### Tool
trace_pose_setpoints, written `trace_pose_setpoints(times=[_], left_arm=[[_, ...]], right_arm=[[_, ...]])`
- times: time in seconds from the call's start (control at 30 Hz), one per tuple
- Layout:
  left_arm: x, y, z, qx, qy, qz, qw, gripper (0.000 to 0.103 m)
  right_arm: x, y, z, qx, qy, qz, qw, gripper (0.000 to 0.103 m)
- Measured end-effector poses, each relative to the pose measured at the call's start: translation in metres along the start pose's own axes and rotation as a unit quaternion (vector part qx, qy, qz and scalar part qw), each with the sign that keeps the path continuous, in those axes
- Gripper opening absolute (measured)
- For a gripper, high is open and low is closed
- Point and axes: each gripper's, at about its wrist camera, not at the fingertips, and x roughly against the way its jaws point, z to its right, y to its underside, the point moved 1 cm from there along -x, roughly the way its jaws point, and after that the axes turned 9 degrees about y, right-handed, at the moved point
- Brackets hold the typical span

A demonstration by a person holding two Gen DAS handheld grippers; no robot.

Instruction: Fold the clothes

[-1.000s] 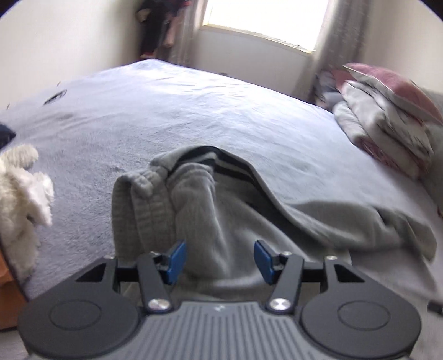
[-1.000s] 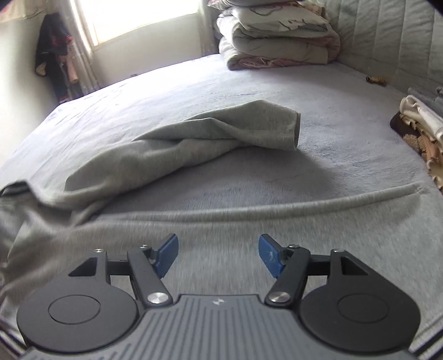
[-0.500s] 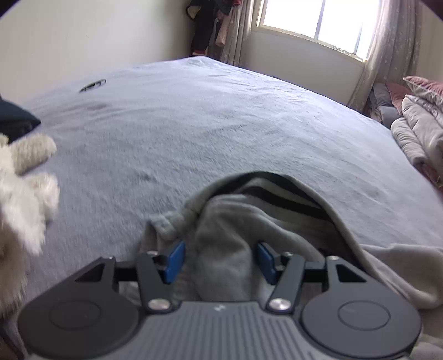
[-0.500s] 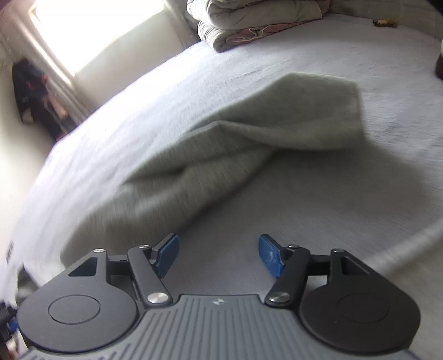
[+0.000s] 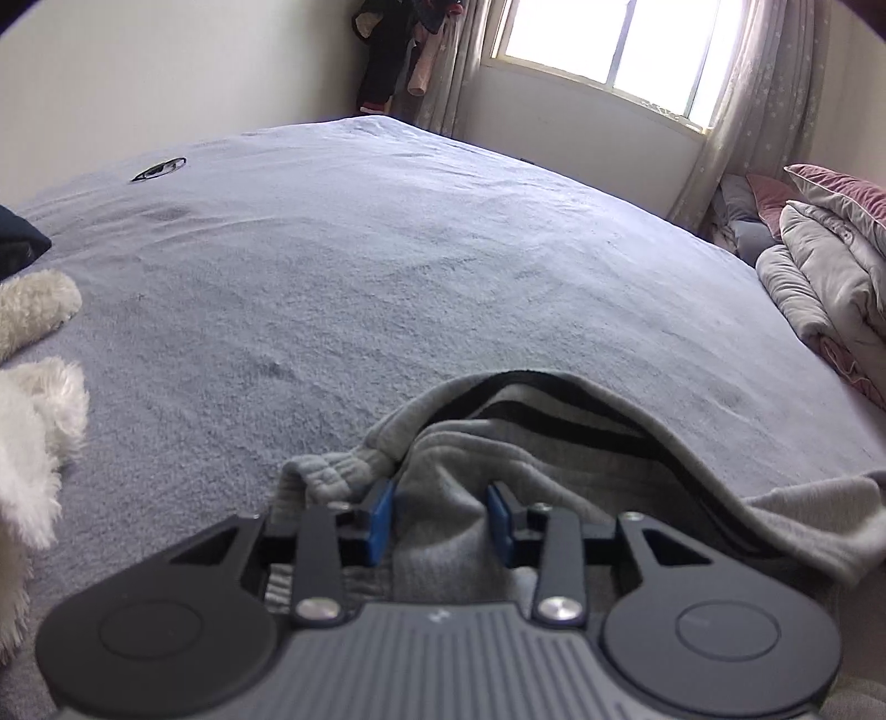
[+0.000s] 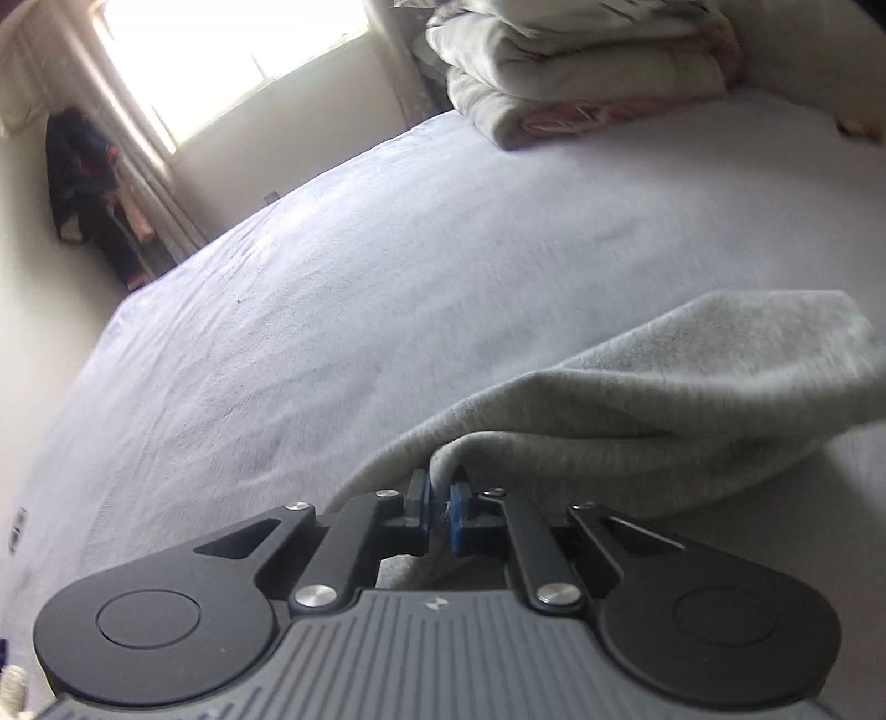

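A: So where is the garment sitting?

B: Grey sweatshirt (image 5: 554, 476) is lying bunched at the near edge of the bed (image 5: 387, 266), right under my left gripper (image 5: 441, 520). Dark stripes are showing inside a raised fold, and a ribbed cuff (image 5: 326, 471) is resting just beside my left blue pad.

A: Left claw state?

B: Jaws are closing. A hump of grey fabric is sitting between the pads and seems to be touching both, so I'm reading it as a pinch on the sweatshirt.

A: And the right?

B: My right gripper (image 6: 437, 512) is pressed nearly together, clamping a thin ridge of the same sweatshirt (image 6: 664, 387). Fabric is rising out of the pads and running off to the right as a loose, lifted flap; its far end is blurring.

A: What's surrounding it?

B: Pale blue-grey cover is spreading out beyond the cloth in both views. A white fluffy thing (image 5: 33, 443) is lying at the left edge of the left view, well apart from the sweatshirt. Folded bedding (image 6: 581, 72) is stacking up at the far corner, near the window (image 5: 609, 50). Dark clothes (image 5: 387, 50) are hanging by the curtain.
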Motion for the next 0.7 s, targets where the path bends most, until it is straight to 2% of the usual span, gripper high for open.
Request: trace_pose_setpoints(times=[0.2, 0.37, 0.43, 0.53, 0.63, 0.7], left_arm=[[0.000, -0.001, -0.002, 0.008, 0.000, 0.006, 0.9999, 0.031], [-0.001, -0.001, -0.002, 0.009, -0.002, 0.012, 0.9999, 0.031], [-0.002, -0.002, -0.002, 0.006, -0.003, 0.013, 0.9999, 0.031], [-0.002, -0.002, -0.002, 0.007, -0.002, 0.013, 0.9999, 0.031], [-0.002, -0.002, -0.002, 0.007, -0.002, 0.011, 0.9999, 0.032], [-0.001, -0.002, -0.002, 0.008, -0.002, 0.009, 0.9999, 0.032]], right_arm=[[-0.022, -0.027, -0.034, 0.039, 0.025, 0.009, 0.999, 0.007], [-0.050, -0.038, -0.050, 0.051, 0.028, 0.005, 0.998, 0.007], [-0.056, -0.042, -0.052, 0.045, 0.016, -0.002, 0.999, 0.013], [-0.053, -0.047, -0.053, 0.059, 0.012, 0.004, 0.998, 0.016], [-0.044, -0.049, -0.039, 0.074, 0.016, 0.018, 0.997, 0.024], [-0.038, -0.051, -0.023, 0.071, 0.019, 0.023, 0.997, 0.035]])
